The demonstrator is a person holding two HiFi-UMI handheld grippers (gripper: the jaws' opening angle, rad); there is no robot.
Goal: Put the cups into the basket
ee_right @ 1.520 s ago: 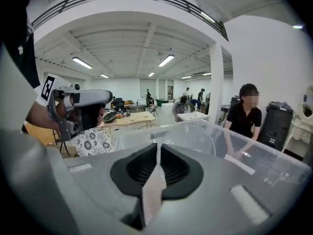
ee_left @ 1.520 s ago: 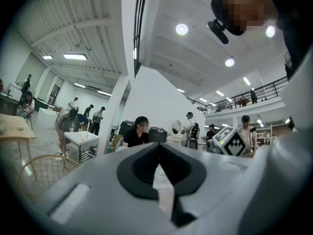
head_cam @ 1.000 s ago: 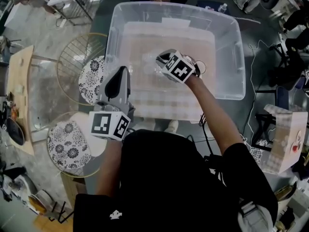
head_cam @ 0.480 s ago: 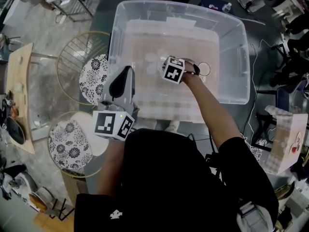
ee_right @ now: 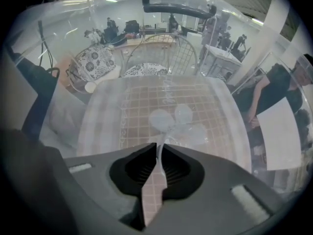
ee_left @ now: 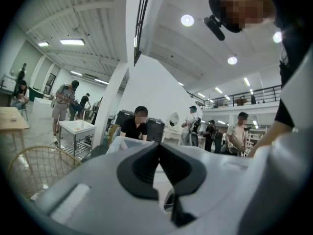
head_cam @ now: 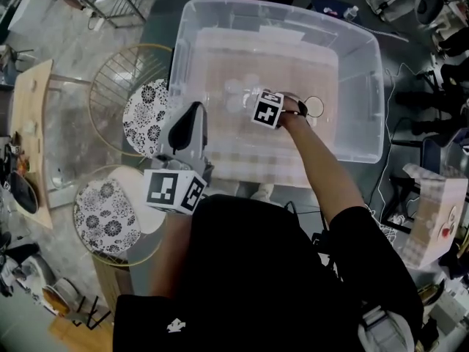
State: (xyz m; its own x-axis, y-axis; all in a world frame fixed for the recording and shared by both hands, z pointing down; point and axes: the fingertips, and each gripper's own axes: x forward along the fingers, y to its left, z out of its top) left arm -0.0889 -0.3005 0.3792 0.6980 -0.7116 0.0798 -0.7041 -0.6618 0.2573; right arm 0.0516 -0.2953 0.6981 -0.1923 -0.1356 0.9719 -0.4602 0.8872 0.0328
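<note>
clear cup [ee_right: 159,155] pinched between right tongs [ee_right: 160,145] (down inside tub [head_cam: 364,72])

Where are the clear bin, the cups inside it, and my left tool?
clear bin [head_cam: 360,101], head view, right wall.
cups [ee_right: 162,118], right gripper view, leftmost cup of the cluster.
left tool [head_cam: 195,108], head view, between its tips.

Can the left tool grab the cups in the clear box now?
Probably not yet: the left tool sits outside the clear box, whose wall stands between it and the cups on its floor.

Transparent basket [head_cam: 364,86] with pink-checked bottom [head_cam: 293,72], clear cups [head_cam: 236,92], black-and-white floral cushions [head_cam: 144,117].
</note>
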